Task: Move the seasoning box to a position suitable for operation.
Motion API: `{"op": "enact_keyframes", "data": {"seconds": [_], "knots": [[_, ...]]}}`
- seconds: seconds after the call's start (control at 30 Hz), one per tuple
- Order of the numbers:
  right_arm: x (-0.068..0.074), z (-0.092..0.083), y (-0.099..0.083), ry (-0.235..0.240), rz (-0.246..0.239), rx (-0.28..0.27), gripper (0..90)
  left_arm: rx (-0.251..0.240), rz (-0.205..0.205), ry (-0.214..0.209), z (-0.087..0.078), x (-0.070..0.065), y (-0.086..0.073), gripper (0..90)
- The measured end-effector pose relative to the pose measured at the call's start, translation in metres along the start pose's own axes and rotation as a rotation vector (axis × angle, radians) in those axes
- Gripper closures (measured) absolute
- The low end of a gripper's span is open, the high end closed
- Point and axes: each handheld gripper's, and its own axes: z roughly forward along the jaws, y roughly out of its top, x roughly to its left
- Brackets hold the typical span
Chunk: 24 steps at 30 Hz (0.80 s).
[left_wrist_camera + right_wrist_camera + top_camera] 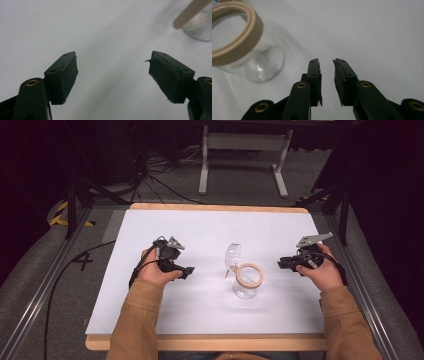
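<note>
A clear glass jar (pixel 246 282) with a tan ring (pixel 249 275) around its mouth stands upright on the white worktop (pixel 210 230), a little right of the middle and somewhat nearer the front edge than the back. Its round glass lid (pixel 232 256) hangs open on the far-left side of the mouth, tilted up on edge.

The left gripper (pixel 186 270) is held low over the worktop, left of the jar and well apart from it, pointing toward the jar. In the left gripper view its jaws are spread wide, with bare white surface between them (pixel 112 72), and the jar's tan ring (pixel 190 12) shows in the upper right corner of that view.

The right gripper (pixel 282 264) is held on the other side, near the jar but not touching it, pointing left at it. In the right gripper view its jaws stand close together with a narrow gap (pixel 327 80), pinching nothing, and the jar (pixel 249 57) sits off to their left, outside the jaws.

Both hands rest close to the worktop, one toward its left edge and one toward its right edge.
</note>
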Motion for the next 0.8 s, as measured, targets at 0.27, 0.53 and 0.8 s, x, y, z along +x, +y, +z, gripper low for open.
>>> {"op": "enact_keyframes", "data": {"seconds": [0.27,0.53,0.8], "knots": [[0.005,-0.006,0.000,0.101,-0.063,-0.050,90.0,-0.027,-0.020,-0.132,-0.013,-0.008,0.005,36.1],[0.007,-0.006,0.000,0.135,-0.088,-0.050,90.0,-0.032,0.001,-0.185,-0.018,-0.018,0.010,33.9],[0.022,0.016,0.004,0.178,-0.131,-0.009,90.0,-0.041,0.021,-0.199,-0.022,-0.026,0.014,33.4]]}}
